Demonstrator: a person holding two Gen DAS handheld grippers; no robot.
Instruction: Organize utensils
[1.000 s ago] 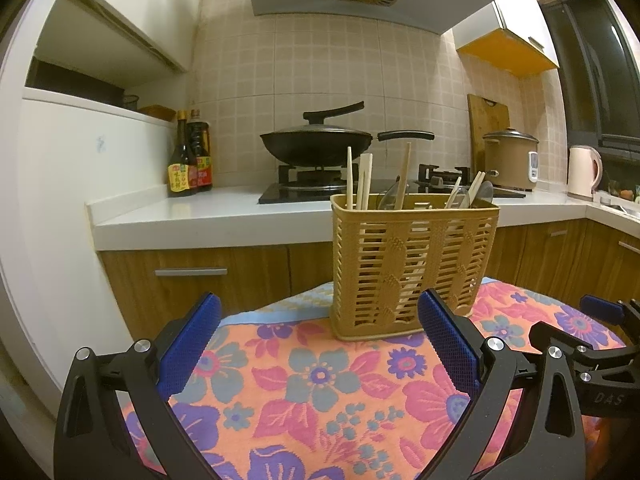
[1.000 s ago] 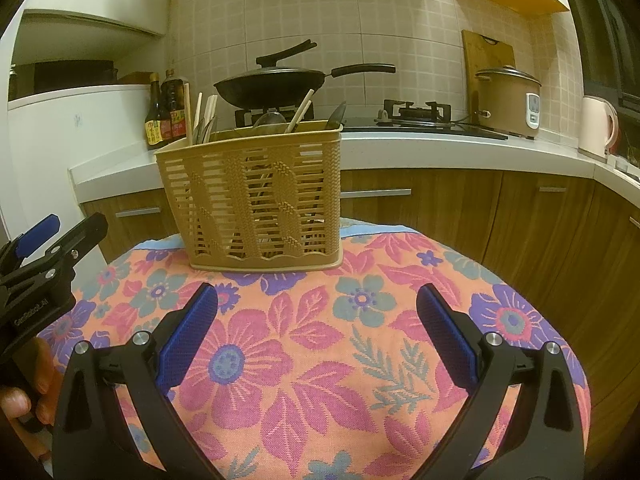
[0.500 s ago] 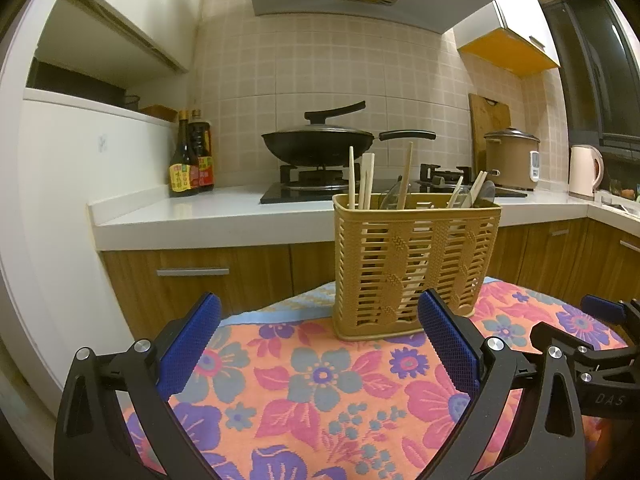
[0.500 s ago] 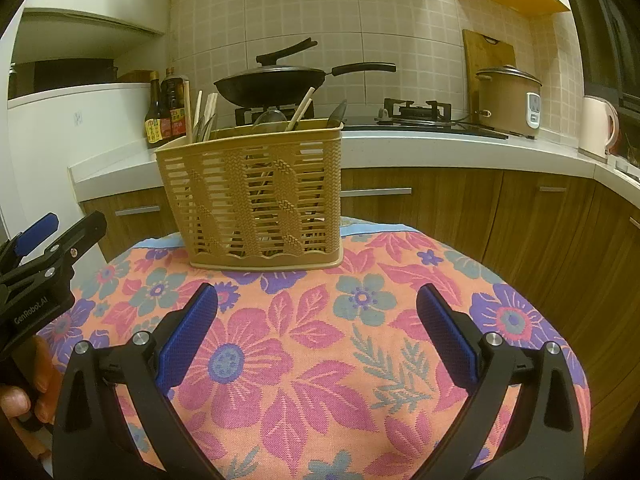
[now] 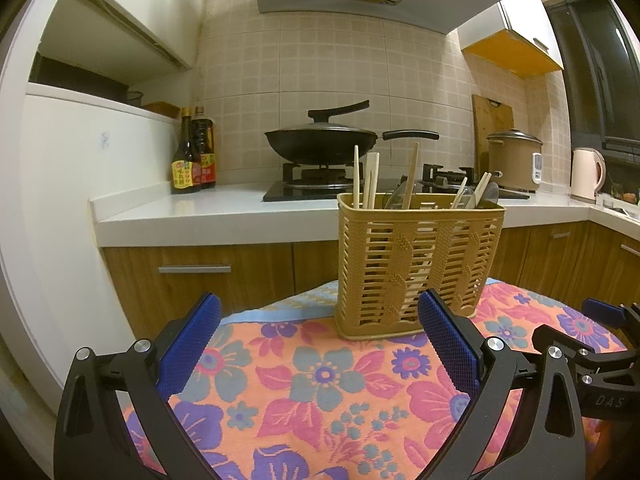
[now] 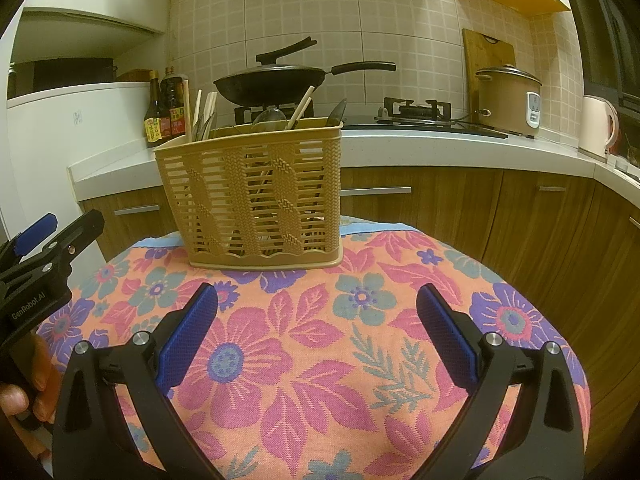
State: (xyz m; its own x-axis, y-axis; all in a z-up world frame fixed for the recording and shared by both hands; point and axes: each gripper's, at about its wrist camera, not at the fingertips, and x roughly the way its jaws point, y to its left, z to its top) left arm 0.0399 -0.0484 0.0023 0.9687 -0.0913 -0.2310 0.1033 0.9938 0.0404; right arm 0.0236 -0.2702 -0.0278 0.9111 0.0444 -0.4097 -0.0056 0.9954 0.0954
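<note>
A tan slatted utensil basket (image 5: 416,268) (image 6: 256,200) stands upright at the far side of a small table with a floral cloth (image 5: 320,380) (image 6: 320,340). Chopsticks (image 5: 366,178) (image 6: 200,110) and spoons (image 5: 474,196) (image 6: 272,115) stick up out of it. My left gripper (image 5: 318,340) hovers open over the cloth, short of the basket, nothing between its blue pads. My right gripper (image 6: 316,336) is also open and empty, a little in front of the basket. Each gripper shows at the edge of the other's view: right gripper (image 5: 600,344), left gripper (image 6: 36,264).
Behind the table runs a white counter (image 5: 208,216) over wooden cabinets, with sauce bottles (image 5: 192,156), a black wok (image 5: 320,144) on the stove, a rice cooker (image 5: 514,160) and a kettle (image 5: 586,174). A hand (image 6: 24,392) holds the left gripper's handle.
Both views have barely shifted; the basket sits slightly further right in the left wrist view. Both grippers stay open and empty.
</note>
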